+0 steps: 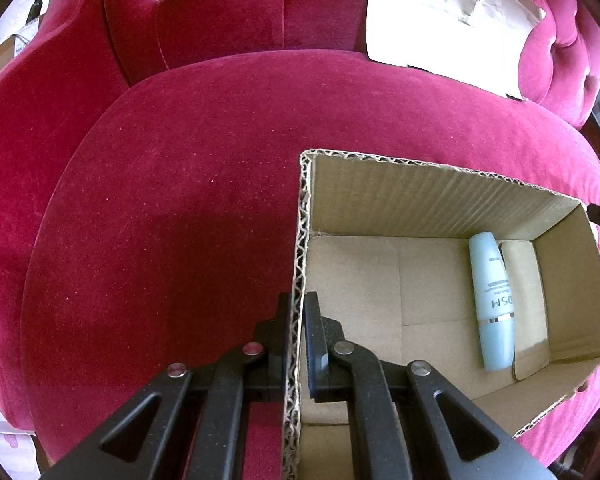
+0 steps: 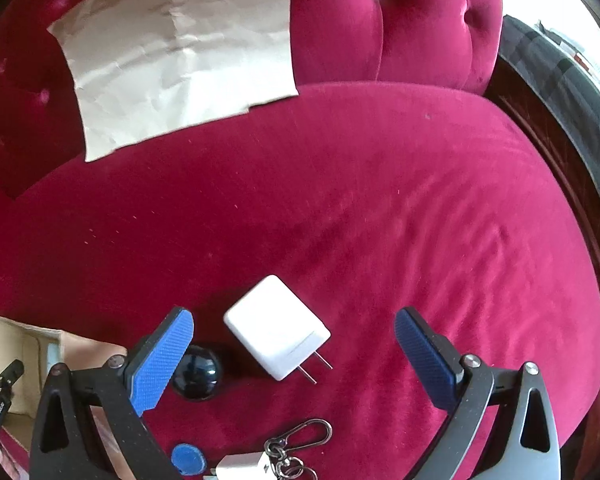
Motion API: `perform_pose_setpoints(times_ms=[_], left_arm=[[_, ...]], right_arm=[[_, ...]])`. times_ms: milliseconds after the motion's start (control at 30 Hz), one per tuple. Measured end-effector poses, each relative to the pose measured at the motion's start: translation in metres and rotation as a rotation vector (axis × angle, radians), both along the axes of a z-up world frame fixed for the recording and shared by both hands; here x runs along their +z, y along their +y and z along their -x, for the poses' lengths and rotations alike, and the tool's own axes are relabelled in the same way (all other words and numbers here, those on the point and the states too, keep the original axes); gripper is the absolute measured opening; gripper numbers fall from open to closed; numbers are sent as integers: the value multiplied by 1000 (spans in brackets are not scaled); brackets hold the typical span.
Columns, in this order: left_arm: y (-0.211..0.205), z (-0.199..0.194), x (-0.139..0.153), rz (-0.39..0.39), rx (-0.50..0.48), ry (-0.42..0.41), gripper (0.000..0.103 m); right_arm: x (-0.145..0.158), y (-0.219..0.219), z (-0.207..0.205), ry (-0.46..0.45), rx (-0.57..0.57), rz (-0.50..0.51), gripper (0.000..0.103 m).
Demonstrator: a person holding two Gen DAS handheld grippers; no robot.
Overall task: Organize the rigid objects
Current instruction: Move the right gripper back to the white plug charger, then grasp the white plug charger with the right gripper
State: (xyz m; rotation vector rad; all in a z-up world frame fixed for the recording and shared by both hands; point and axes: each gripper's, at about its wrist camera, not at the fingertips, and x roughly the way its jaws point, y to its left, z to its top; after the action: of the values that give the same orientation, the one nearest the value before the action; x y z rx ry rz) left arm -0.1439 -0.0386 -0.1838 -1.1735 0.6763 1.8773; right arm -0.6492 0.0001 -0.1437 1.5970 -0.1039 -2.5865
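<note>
An open cardboard box sits on a red velvet seat cushion. A light blue bottle lies inside along its right side. My left gripper is shut on the box's left wall. My right gripper is open and empty above a white charger plug lying between its fingers. A dark round ball-like object lies beside the left finger. A key ring with a blue tag and a small white piece lies near the bottom. The box also shows at the lower left of the right wrist view.
A crumpled sheet of brown paper leans on the tufted red backrest; it also shows in the left wrist view. The sofa's dark wooden edge runs along the right.
</note>
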Motion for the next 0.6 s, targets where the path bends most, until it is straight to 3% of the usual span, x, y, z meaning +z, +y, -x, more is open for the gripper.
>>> perform_pose_setpoints(times_ms=[400, 600], left_arm=[[-1, 0, 2, 8, -33, 2, 6], [-3, 0, 4, 9, -49, 3, 6]], right_arm=[[-22, 9, 6, -70, -45, 67, 101], [-27, 0, 6, -97, -28, 85, 72]])
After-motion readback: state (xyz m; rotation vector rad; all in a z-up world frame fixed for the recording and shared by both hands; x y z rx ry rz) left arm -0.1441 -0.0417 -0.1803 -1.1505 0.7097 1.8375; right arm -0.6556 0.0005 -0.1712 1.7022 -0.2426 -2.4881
